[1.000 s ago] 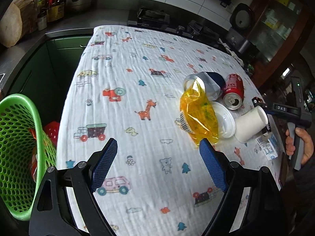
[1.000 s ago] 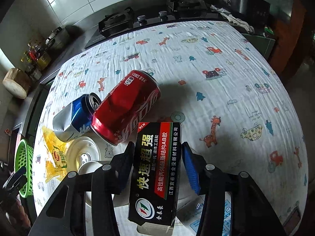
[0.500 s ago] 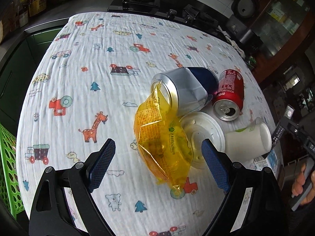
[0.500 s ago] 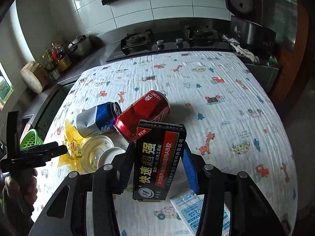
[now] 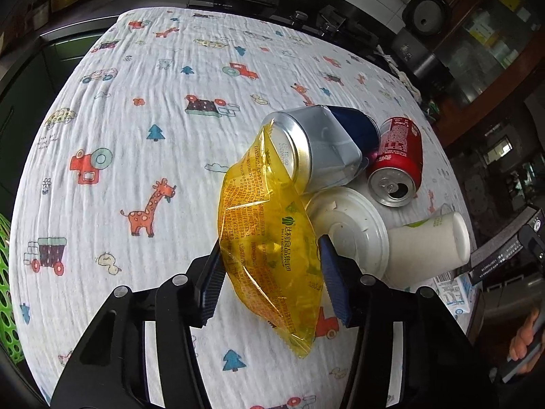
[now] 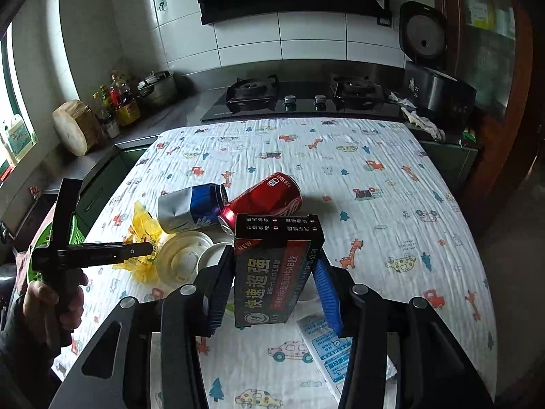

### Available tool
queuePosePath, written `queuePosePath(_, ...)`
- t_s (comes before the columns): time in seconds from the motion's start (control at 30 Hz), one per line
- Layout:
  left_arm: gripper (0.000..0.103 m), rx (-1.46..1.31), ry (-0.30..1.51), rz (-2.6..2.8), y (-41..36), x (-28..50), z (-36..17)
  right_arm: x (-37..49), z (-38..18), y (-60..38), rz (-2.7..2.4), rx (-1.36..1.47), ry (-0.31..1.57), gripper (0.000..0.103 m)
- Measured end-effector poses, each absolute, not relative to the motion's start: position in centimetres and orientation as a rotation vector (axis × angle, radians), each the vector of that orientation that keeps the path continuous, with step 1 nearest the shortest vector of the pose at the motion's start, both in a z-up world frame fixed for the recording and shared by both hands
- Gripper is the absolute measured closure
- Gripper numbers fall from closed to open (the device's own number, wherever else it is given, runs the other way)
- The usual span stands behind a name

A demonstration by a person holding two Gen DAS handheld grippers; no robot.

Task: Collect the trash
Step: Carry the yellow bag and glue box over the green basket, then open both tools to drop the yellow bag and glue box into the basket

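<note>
"NEW" on black box [image 6: 272,272], "Coke" on red can [image 5: 396,146]

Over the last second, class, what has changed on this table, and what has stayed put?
The left gripper moved in over the yellow snack bag and shut on it; a second ago its jaws stood open, short of the bag. The right gripper, gripping the black glue box throughout, lifted it off the table. The blue can, red cola can, plastic lid and paper cup lie unmoved.

Crumpled yellow snack bag [image 5: 269,255] against dented blue-silver can [image 5: 327,150]; beside them red can [image 5: 396,167], white lid [image 5: 354,228], toppled paper cup [image 5: 429,248].
</note>
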State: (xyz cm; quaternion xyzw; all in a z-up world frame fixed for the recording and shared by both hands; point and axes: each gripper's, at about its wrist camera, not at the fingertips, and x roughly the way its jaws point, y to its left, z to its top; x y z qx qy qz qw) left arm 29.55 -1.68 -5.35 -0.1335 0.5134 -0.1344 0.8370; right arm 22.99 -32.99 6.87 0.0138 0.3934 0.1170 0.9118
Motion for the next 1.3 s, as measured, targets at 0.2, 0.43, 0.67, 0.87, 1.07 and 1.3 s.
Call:
queuePosePath(0.2,0.053,-0.316,1.044,-0.294,0.5,27.5,-3.9,20.9,9.1,-31.7,0.293,0.018,0.781,0.058)
queuePosePath(0.43,0.054,-0.344,0.952,-0.241,6.0,23.9,-1.0,19.8,10.5,-27.0,0.413,0.005,0.761,0.058)
queuePosePath(0.67,0.054,-0.330,0.862,-0.074,14.5,19.5,1.3,20.1,10.4,-18.9,0.568,-0.018,0.765,0.058)
queuePosePath(0.87,0.054,-0.360,0.840,0.091,23.0,16.3,1.2,20.5,10.0,-11.0,0.719,-0.022,0.771,0.058)
queuePosePath(1.07,0.054,-0.404,0.874,0.238,30.0,14.1,-1.3,20.8,9.4,-3.0,0.856,-0.019,0.796,0.058)
queuePosePath(1.3,0.052,-0.471,0.929,0.321,34.4,12.9,-4.7,21.5,8.1,5.5,0.949,-0.058,0.820,0.058)
